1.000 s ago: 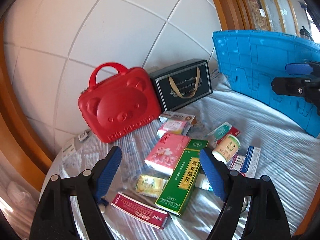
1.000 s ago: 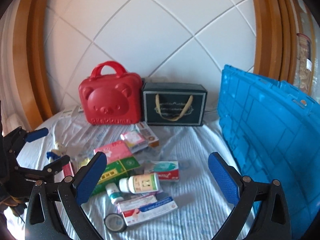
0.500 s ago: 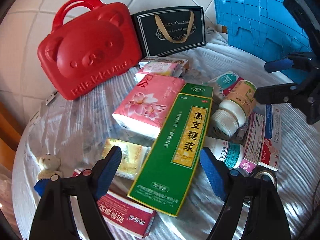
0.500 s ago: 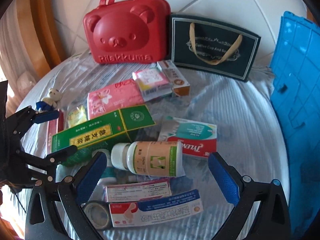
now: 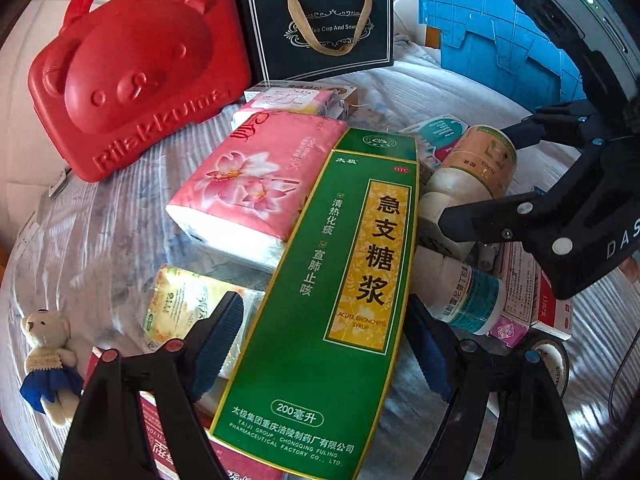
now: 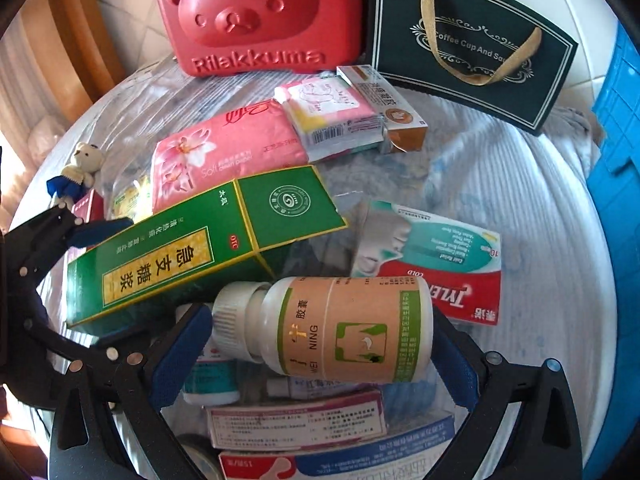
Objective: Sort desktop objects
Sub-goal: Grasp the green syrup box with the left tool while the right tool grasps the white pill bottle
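Red case (image 5: pixel 136 68) reads "Rilakkuma"; green box (image 5: pixel 336 292) "200".

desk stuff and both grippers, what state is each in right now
red bear case: shut, upright
green syrup box: sealed, lying flat
pill bottle: capped, on its side
left gripper: open, straddling the box
right gripper: open, around the bottle
blue crate: tipped on its side

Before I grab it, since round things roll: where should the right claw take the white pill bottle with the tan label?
Grip the white pill bottle with the tan label across its labelled body, from above; it lies sideways, its cap pointing left.
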`<action>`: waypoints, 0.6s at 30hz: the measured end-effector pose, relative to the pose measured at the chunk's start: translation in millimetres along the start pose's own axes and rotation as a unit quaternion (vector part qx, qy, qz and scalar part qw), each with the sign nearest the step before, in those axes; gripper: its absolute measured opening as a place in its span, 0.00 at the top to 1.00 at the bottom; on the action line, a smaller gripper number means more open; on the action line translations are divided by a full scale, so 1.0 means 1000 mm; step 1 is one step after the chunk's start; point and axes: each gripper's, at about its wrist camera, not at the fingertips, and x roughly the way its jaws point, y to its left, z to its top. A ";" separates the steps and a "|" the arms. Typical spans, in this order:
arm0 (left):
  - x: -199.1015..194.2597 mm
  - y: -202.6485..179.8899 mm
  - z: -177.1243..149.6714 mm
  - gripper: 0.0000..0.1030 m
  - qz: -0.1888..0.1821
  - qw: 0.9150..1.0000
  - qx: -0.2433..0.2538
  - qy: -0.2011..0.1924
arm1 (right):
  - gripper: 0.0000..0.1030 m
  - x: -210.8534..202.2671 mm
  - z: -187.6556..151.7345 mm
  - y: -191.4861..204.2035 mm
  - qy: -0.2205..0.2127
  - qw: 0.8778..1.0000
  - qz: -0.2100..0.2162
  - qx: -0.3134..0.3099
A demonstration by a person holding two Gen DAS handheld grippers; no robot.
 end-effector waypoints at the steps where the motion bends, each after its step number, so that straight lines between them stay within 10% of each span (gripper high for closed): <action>1: 0.001 -0.001 0.000 0.22 -0.002 1.000 0.000 0.001 | 0.00 0.000 0.001 0.000 0.001 1.000 -0.001 0.001; 18: 0.005 -0.004 0.002 0.22 0.000 1.000 0.000 0.010 | 0.00 0.008 0.016 0.007 0.035 0.999 -0.012 -0.004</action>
